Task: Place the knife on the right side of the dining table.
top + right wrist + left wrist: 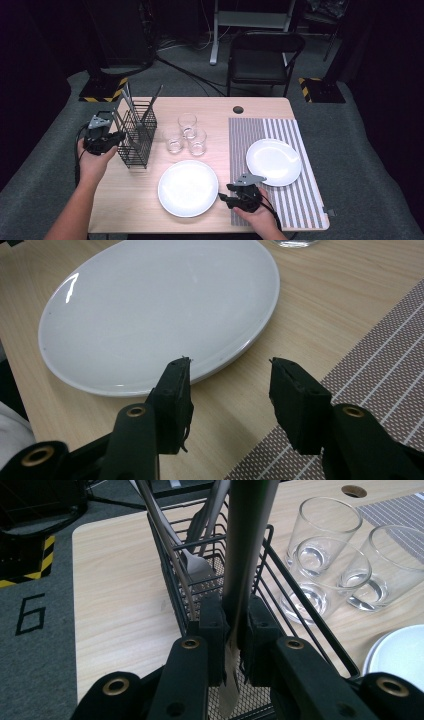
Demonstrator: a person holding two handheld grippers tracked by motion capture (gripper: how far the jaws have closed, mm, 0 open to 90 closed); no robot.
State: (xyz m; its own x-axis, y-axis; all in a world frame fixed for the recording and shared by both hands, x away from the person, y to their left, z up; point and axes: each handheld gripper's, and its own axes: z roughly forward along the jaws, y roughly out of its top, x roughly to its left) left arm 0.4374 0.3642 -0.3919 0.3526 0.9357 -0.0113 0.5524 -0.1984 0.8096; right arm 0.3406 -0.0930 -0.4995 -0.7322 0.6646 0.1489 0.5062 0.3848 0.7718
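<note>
At a wooden table (150,200), a person works two hand-held tools around a black wire cutlery basket (137,135), the landmark at the table's left side. The left claw (232,630) is clenched on the flat steel handle of a utensil (245,555) that stands inside the basket, its lower end near the mesh floor; whether it is a knife, a fork or a spoon cannot be told from here. A fork (197,565) and other steel handles lean in the same basket just behind it. To the right of the basket stand three empty glasses (187,135), and in front of those lies a large white plate (160,310); further right of the basket a second plate (273,161) rests on a striped placemat (300,200). The right claw (230,390) hangs released, jaws apart and empty, just beside the near rim of the large plate, well apart from the basket. The step in hand looks to be drawing the utensil from the basket to lay a place setting. The next move would call for a straight upward lift, so that the handle clears the wire rim without tipping the basket or dragging its neighbours.
</note>
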